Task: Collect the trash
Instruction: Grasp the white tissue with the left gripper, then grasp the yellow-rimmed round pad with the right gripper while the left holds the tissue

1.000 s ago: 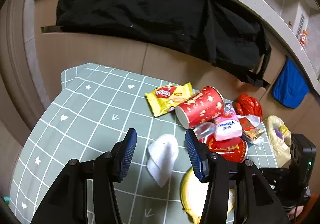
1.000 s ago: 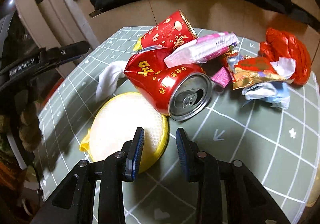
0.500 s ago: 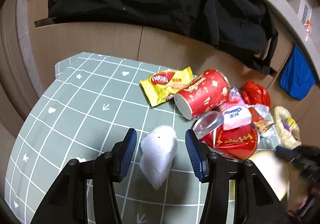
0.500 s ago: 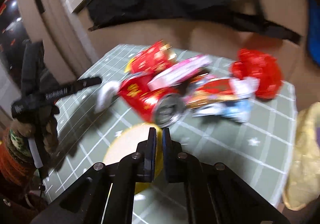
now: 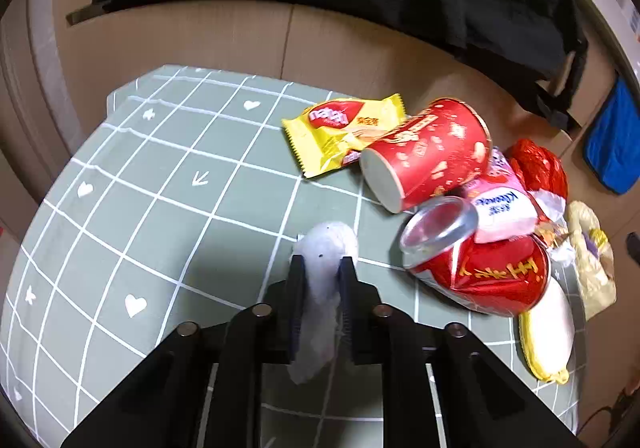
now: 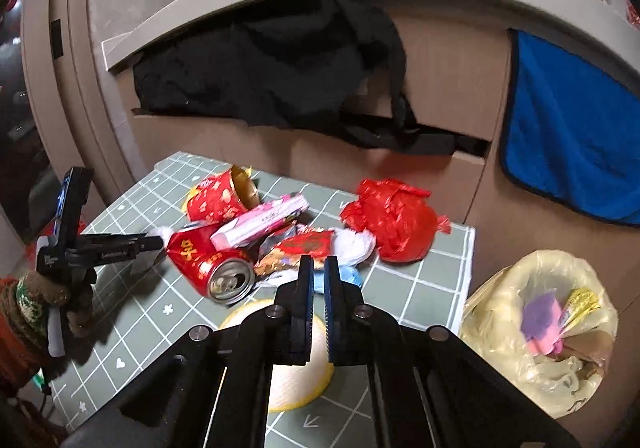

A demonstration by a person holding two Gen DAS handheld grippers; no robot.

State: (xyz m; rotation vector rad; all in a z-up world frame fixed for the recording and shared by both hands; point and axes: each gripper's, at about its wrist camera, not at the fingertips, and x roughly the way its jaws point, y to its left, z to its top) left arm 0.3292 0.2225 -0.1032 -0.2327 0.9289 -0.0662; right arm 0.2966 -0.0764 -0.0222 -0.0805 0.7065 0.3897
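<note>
My left gripper (image 5: 320, 268) is shut on a crumpled white tissue (image 5: 326, 248) on the green grid mat (image 5: 160, 188). To its right lies a trash pile: a yellow snack wrapper (image 5: 344, 128), a red paper cup (image 5: 432, 152) on its side, a red soda can (image 5: 480, 272), a pink tissue pack (image 5: 500, 204) and a red plastic bag (image 5: 536, 168). My right gripper (image 6: 316, 268) is shut and empty, held above a yellow-rimmed lid (image 6: 288, 364). The can (image 6: 208, 256), the cup (image 6: 220, 196) and the red bag (image 6: 392, 220) show beyond it.
A trash bin lined with a yellowish bag (image 6: 536, 328) stands off the mat's right edge, with some wrappers inside. A black cloth (image 6: 280, 68) and a blue towel (image 6: 572, 120) hang on the beige furniture behind. The left gripper's body (image 6: 80, 244) shows at the mat's left.
My left gripper closed on the white tissue. My right gripper shut, lifted and pulled back from the can and lid, so the bin came into view.
</note>
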